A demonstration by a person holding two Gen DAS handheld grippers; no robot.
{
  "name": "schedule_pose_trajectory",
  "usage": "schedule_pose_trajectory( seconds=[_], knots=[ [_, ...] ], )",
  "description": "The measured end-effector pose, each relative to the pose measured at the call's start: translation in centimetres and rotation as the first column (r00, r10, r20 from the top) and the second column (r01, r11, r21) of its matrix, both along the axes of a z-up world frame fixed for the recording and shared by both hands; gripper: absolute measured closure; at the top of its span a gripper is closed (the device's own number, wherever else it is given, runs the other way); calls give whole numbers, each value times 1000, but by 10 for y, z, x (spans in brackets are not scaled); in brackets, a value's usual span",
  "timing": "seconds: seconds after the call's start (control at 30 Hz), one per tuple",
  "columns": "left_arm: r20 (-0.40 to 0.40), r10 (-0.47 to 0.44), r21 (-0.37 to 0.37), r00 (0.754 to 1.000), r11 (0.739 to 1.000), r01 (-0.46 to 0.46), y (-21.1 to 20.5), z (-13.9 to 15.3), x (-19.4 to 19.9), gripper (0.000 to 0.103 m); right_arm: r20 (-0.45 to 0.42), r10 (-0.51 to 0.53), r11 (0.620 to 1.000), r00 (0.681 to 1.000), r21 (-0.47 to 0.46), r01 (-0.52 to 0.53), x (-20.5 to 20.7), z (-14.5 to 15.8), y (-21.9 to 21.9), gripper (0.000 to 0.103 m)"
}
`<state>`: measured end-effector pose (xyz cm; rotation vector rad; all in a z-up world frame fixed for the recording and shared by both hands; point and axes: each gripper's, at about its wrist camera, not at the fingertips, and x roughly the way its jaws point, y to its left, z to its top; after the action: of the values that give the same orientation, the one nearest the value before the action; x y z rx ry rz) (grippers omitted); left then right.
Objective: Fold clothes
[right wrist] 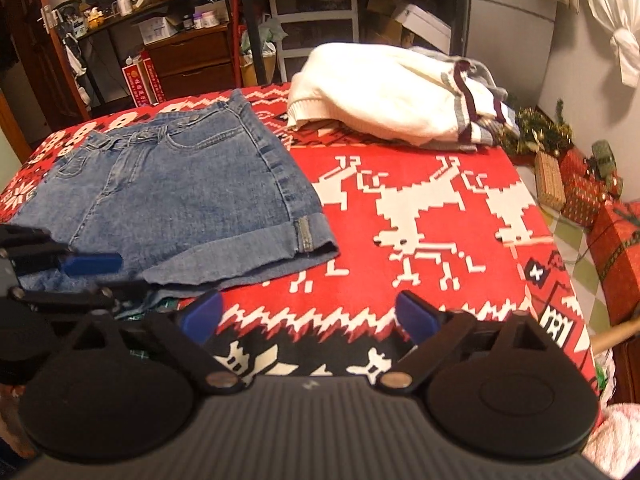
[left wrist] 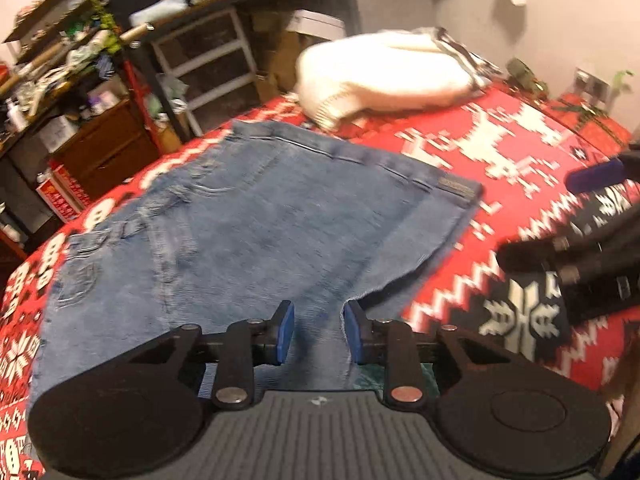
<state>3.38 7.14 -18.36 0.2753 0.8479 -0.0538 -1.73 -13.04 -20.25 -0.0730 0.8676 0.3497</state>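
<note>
Left wrist view: I have the left gripper low over the near hem of the blue denim shorts, which lie flat on the red, white and black reindeer-pattern blanket covering the worktop. The jaws stand narrowed to a small gap with the denim hem running between them. The blue pads do not visibly press the cloth, so I judge nothing is gripped yet. This frame is blurred, so contact is hard to confirm. The right gripper's dark linkage shows at the right edge.

Right wrist view: my right gripper hovers with jaws spread wide and empty, over bare blanket just beside the shorts' cuffed leg. The shorts fill the left half of the worktop, waistband far, leg openings near. A cream knitted sweater lies heaped at the far edge, well apart from the shorts.

Handling note: denim looks moderately heavy and stiff for cloth, not slippery and not fragile. It should hold a crease. Best hold, I judge, is the doubled cuff or hem edge, pinching both layers.
</note>
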Motion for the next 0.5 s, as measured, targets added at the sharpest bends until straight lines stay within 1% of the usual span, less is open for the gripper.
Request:
schedule_pose_trajectory(
  seconds=[0.07, 0.17, 0.27, 0.33, 0.4, 0.47, 0.5],
  knots=[
    [-7, 24, -16, 1000, 1000, -24, 7, 0, 4, 75, 7, 30, 999, 1000, -20, -30, -1, 0, 7, 1],
    [-14, 43, -29, 999, 999, -43, 13, -1, 6, 75, 4, 79, 996, 997, -30, -79, 1, -3, 20, 0],
    [-16, 52, -38, 999, 998, -53, 15, -2, 8, 74, -45, 109, 993, 993, -31, -110, 9, -12, 31, 0],
    [-21, 60, -50, 998, 997, -61, 17, -2, 9, 73, -66, 110, 992, 992, -53, -113, 13, -18, 38, 0],
    [-24, 67, -64, 997, 996, -68, 20, -2, 10, 72, -51, 104, 990, 993, -88, -108, 15, -23, 43, 0],
    [-32, 69, -74, 997, 995, -71, 22, -3, 11, 72, -16, 111, 990, 994, -81, -112, 14, -23, 44, 0],
    [-37, 68, -78, 997, 994, -71, 23, -4, 12, 72, -13, 115, 990, 993, -76, -116, 14, -24, 44, 0]
  ],
)
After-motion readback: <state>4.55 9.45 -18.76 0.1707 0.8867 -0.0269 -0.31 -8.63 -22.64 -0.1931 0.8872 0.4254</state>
